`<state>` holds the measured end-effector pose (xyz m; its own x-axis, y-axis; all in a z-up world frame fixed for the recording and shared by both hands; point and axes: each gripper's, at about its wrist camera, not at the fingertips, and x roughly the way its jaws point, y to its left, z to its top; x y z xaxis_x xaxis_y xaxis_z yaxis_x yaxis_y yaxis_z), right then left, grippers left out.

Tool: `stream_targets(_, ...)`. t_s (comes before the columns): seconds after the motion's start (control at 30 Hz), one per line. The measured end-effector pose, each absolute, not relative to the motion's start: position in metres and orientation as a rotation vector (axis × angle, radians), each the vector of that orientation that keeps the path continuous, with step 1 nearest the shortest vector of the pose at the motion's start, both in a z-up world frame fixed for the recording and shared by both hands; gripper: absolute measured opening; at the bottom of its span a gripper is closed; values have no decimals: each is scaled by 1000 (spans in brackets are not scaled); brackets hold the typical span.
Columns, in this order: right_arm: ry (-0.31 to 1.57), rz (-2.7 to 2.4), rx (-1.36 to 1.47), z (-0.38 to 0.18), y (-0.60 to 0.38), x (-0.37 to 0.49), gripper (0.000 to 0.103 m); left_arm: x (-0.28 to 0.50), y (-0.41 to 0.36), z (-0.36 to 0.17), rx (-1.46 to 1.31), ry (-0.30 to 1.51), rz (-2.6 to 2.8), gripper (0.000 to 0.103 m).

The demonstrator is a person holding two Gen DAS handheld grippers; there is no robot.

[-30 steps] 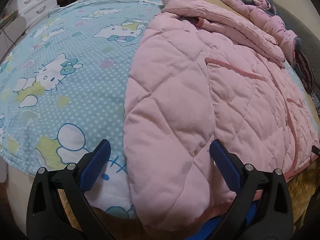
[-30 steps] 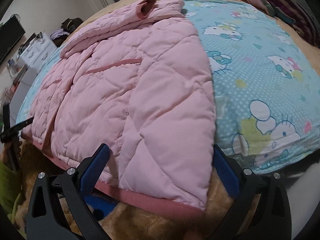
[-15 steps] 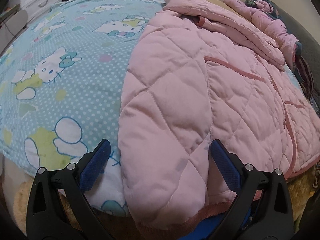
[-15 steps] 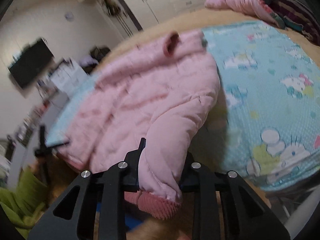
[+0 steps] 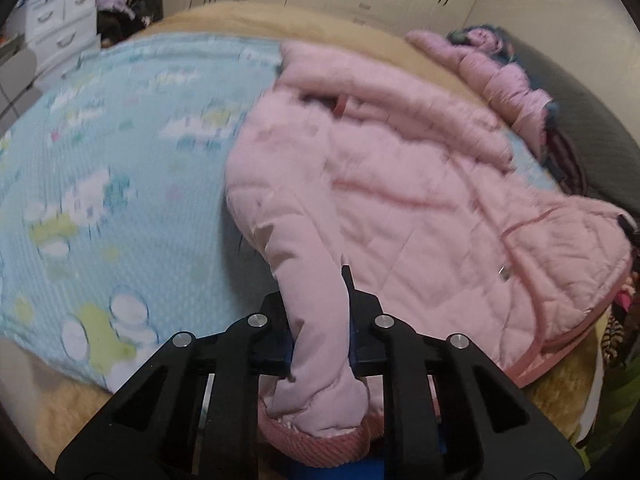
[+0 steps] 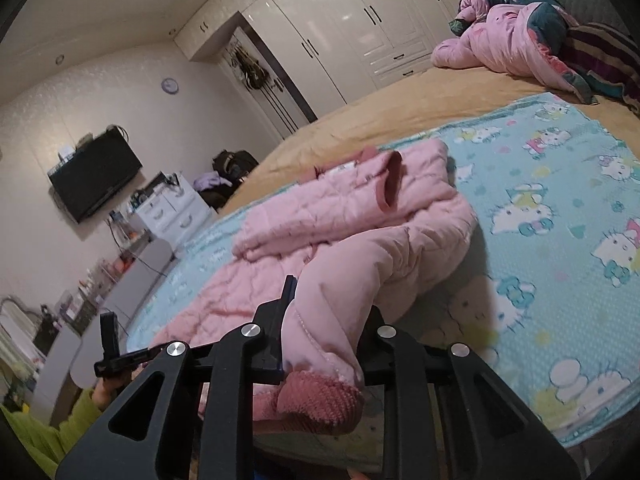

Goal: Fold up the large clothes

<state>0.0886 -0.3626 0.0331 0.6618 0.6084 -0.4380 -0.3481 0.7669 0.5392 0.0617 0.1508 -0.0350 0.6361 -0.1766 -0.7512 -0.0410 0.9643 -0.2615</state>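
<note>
A pink quilted jacket (image 5: 400,184) lies spread on a light blue cartoon-cat blanket (image 5: 120,184) on the bed. In the left wrist view my left gripper (image 5: 316,320) has its jaws closing, with one sleeve (image 5: 308,264) pinched between the pads. The ribbed cuff (image 5: 320,440) hangs below them, lifted off the bed. In the right wrist view the jacket (image 6: 340,208) rises toward my right gripper (image 6: 328,320). Its jaws are closing too, pressed on the other sleeve (image 6: 352,272) just above its cuff (image 6: 320,400).
A heap of pink and dark clothes (image 6: 512,36) lies at the head of the tan bed (image 6: 360,120). White wardrobes (image 6: 352,28), a drawer unit (image 6: 172,208) and a wall screen (image 6: 96,176) stand beyond. A hand in a green sleeve (image 6: 60,432) shows at the lower left.
Both grippers went from wide open around the sleeve ends to shut on them, the right one first. Both rose and tilted up, lifting the sleeves off the bed.
</note>
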Motion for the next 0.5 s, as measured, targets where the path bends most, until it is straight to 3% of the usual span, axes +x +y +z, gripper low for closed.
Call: stream_targets(0.5, 629, 510, 529, 57, -370, 140, 20, 125, 152, 28, -270, 711, -138, 10)
